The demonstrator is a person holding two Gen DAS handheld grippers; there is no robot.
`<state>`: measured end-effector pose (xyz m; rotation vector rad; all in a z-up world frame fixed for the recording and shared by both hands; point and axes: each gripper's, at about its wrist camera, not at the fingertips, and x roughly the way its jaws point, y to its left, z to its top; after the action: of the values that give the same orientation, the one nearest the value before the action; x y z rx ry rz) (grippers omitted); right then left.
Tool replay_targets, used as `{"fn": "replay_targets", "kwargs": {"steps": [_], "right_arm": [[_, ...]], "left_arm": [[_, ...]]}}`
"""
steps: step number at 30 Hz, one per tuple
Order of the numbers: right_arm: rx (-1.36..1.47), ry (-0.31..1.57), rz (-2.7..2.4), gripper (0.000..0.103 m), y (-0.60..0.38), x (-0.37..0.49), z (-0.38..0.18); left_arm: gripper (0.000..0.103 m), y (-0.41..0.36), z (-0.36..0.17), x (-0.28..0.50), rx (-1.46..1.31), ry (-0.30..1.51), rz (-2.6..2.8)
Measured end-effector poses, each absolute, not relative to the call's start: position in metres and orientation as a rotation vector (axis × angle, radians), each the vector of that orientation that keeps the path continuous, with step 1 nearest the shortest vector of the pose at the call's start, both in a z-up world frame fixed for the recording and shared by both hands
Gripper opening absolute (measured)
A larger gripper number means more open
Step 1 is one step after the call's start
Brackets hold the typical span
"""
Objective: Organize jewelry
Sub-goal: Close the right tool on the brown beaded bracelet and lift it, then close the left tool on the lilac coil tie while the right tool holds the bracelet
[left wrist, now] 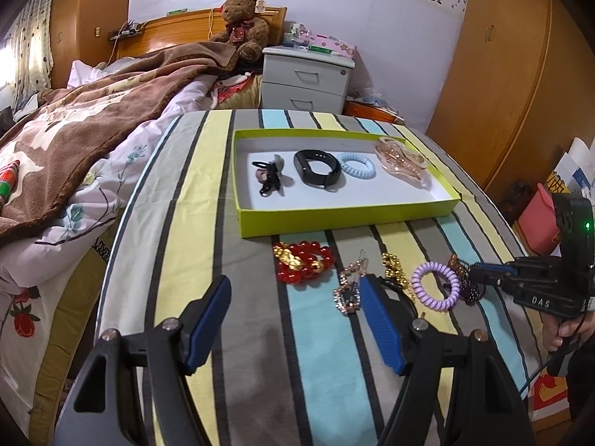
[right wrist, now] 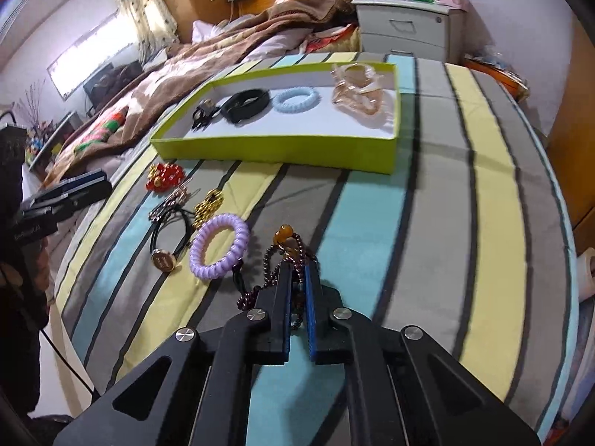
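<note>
Dark bead bracelet [right wrist: 284, 260]: pinched between the right gripper [right wrist: 299, 267] fingers, its amber bead above the tips, strands hanging beside the purple coil tie [right wrist: 218, 246].
Right gripper: jaws nearly together, clamped on the beads; the left wrist view shows it low over the striped cover [left wrist: 327, 353].
Left gripper [left wrist: 293, 299]: jaws wide apart, holding nothing, above the cover near the loose pieces.
Writing: "DAS" reads on the right gripper's body in the left wrist view; lettering on the left gripper's body is too blurred to read.
Green box [left wrist: 334, 219]: shallow, white inside, lying on the cover; it holds a black hair clip [left wrist: 269, 178], a black wristband [left wrist: 316, 171], a blue coil tie [left wrist: 357, 165] and a clear pinkish claw clip [left wrist: 401, 161], set in a row.
Loose on the cover: red bead bracelet [left wrist: 303, 262], gold chain [left wrist: 396, 271], rhinestone clip [left wrist: 349, 290], black cord with a round charm [right wrist: 163, 260].
Beyond: teddy bear [left wrist: 243, 24] on the bed, white nightstand [left wrist: 306, 78].
</note>
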<state>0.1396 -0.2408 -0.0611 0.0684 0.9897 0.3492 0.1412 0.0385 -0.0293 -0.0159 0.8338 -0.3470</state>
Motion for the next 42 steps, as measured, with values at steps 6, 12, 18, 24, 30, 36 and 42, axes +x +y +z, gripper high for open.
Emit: {"fn": "replay_targets", "kwargs": {"steps": [6, 12, 18, 24, 30, 36, 42], "right_arm": [[0.093, 0.947, 0.327, 0.006, -0.263, 0.132, -0.047], [0.131, 0.917, 0.282, 0.006, -0.292, 0.124, -0.038], [0.145, 0.898, 0.273, 0.006, -0.305, 0.12, -0.033], [0.162, 0.884, 0.271, 0.006, -0.312, 0.118, -0.032], [0.178, 0.876, 0.273, 0.006, -0.315, 0.116, -0.032], [0.182, 0.87, 0.27, 0.006, -0.318, 0.115, -0.031], [0.189, 0.866, 0.272, 0.006, -0.319, 0.115, -0.03]], "left_arm": [[0.073, 0.024, -0.026, 0.136, -0.004, 0.833, -0.371], [0.073, -0.014, -0.025, 0.129, 0.041, 0.835, -0.471], [0.073, -0.07, -0.032, 0.12, 0.131, 0.857, -0.611], [0.073, -0.108, -0.04, 0.116, 0.228, 0.874, -0.677], [0.061, -0.123, -0.049, 0.117, 0.263, 0.9, -0.696], [0.04, -0.126, -0.061, 0.118, 0.287, 0.927, -0.658], [0.012, -0.124, -0.059, 0.121, 0.294, 0.927, -0.633]]}}
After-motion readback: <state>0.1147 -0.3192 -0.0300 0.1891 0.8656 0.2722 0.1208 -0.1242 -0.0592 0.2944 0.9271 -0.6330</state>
